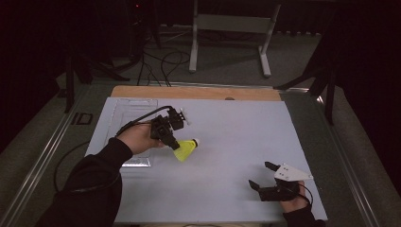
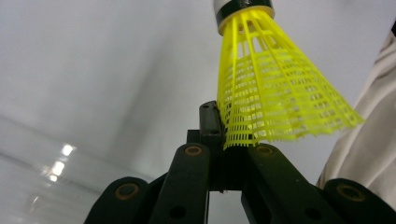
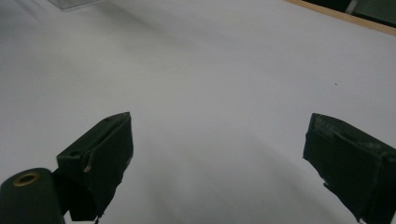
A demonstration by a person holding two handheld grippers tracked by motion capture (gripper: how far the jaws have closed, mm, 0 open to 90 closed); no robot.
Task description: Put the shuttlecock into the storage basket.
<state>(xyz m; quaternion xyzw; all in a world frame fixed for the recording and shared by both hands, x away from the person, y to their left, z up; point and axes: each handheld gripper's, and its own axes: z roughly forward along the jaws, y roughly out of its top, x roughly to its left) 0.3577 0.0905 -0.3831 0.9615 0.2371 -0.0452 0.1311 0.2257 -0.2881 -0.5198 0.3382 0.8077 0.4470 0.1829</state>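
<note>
Nearest, the right hand-held gripper point(image 1: 263, 176) rests idle on the table point(image 1: 227, 189), jaws spread, grasping nothing. Farther off, the left hand-held gripper point(image 1: 173, 144) pinches a yellow shuttlecock point(image 1: 186, 150) by its skirt just above the table; judging by this, pickup is done and placing remains.

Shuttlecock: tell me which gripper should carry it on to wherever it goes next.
Left. The left gripper is shut on the skirt of the shuttlecock, as its own view shows. The right gripper is open, holds nothing and sits well apart near the table's near right corner.
</note>
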